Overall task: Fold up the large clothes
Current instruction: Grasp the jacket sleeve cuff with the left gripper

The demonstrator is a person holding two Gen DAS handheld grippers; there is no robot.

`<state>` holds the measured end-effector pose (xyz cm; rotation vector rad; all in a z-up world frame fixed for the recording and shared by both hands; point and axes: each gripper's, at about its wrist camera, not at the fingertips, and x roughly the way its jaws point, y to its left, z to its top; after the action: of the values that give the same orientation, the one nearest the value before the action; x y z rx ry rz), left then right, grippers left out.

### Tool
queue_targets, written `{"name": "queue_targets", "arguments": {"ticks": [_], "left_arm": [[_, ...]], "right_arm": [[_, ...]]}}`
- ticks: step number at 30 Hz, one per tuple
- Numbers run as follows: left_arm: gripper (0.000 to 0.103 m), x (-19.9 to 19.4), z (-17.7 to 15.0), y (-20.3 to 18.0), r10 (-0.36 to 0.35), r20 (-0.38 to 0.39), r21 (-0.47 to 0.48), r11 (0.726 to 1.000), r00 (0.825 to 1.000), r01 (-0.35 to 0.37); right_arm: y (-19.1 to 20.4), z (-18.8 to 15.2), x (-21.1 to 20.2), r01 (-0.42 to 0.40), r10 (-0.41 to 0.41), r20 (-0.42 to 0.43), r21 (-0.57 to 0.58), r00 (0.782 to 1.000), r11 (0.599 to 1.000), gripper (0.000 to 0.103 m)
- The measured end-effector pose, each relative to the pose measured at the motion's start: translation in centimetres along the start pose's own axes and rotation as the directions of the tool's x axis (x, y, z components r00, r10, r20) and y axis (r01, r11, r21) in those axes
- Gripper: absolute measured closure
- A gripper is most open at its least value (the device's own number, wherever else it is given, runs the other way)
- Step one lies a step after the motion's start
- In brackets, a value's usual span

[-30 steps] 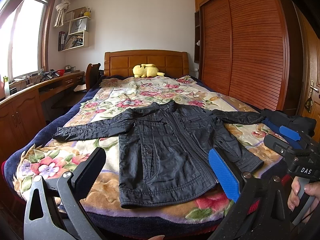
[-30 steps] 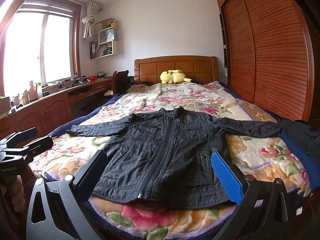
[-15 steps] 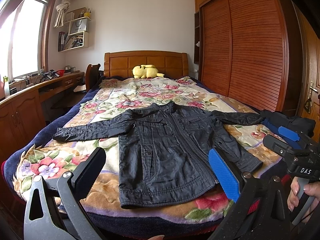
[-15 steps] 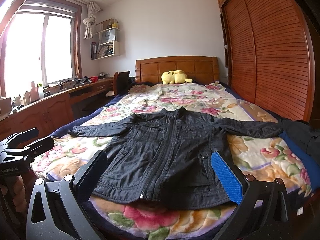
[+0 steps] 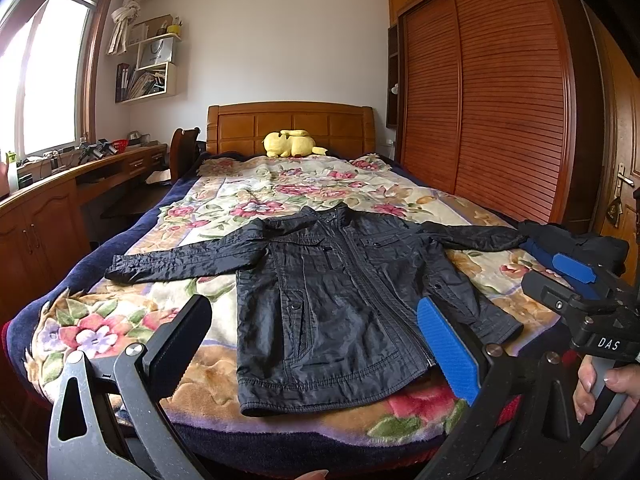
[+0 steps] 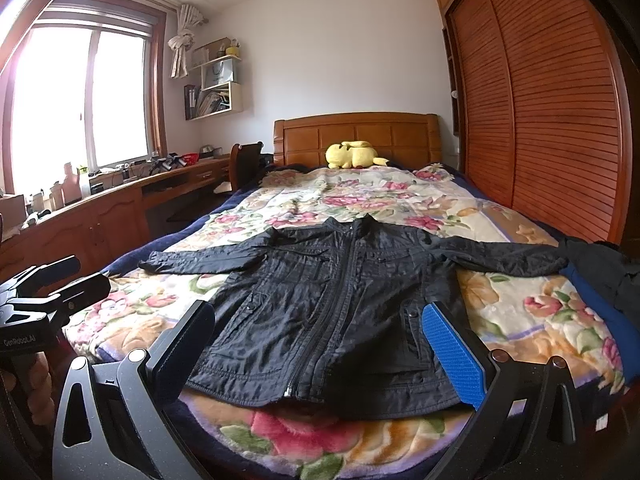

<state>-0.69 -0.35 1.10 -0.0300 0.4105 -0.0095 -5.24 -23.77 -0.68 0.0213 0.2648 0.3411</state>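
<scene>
far to the left of both tongs a long wooden worktop (image 6: 120, 196) runs under the window (image 6: 80, 96), cluttered with small items too small to tell apart. the left tongs (image 5: 316, 344) hang above the foot of the bed (image 5: 280, 432), spread wide open with nothing between the black pad on one side and the blue pad on the other. straight ahead of them lies the black jacket (image 5: 340, 304), flat on the floral blanket (image 5: 120, 320), zipped, front up, collar toward the headboard (image 5: 292, 124), hem nearest the tongs. its sleeves stretch out to either side, one ending ahead and to the left of the left tongs, the other reaching toward the bed's right edge. beyond the jacket, at the headboard, sits a yellow plush toy (image 5: 294, 144). the right tongs (image 6: 320, 344) hover beside the left ones, likewise wide open and holding nothing, the jacket's hem just ahead between their tips. in the left wrist view a hand (image 5: 608, 396) grips the right tongs' handle. to the right of the right tongs a second dark garment (image 6: 608, 276) lies bunched at the bed's edge, touching the jacket's sleeve end. further right stands a slatted wooden wardrobe (image 6: 552, 120).
</scene>
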Motion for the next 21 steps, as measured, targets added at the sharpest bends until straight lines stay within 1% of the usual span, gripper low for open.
{"name": "queue_targets", "arguments": {"ticks": [5, 10, 14, 21], "left_arm": [[0.000, 0.3, 0.0, 0.0, 0.011, -0.007, 0.000, 1.000, 1.000, -0.011], [0.000, 1.8, -0.7, 0.4, 0.035, -0.028, -0.003, 0.999, 0.999, -0.035], [0.000, 3.6, -1.8, 1.9, 0.074, -0.059, -0.012, 0.997, 0.996, -0.075], [0.000, 5.9, -3.6, 5.2, 0.102, -0.097, -0.047, 0.993, 0.990, -0.107]], "right_arm": [[-0.2, -0.1, 0.6, -0.011, 0.011, -0.012, 0.001, 1.000, 1.000, 0.000], [0.0, -0.2, 1.6, -0.021, 0.021, -0.015, -0.026, 1.000, 0.999, 0.000], [0.2, -0.3, 3.2, -0.050, 0.048, -0.035, -0.038, 0.998, 0.998, 0.000], [1.4, -0.4, 7.7, -0.099, 0.089, -0.105, -0.098, 0.990, 0.990, 0.000]]}}
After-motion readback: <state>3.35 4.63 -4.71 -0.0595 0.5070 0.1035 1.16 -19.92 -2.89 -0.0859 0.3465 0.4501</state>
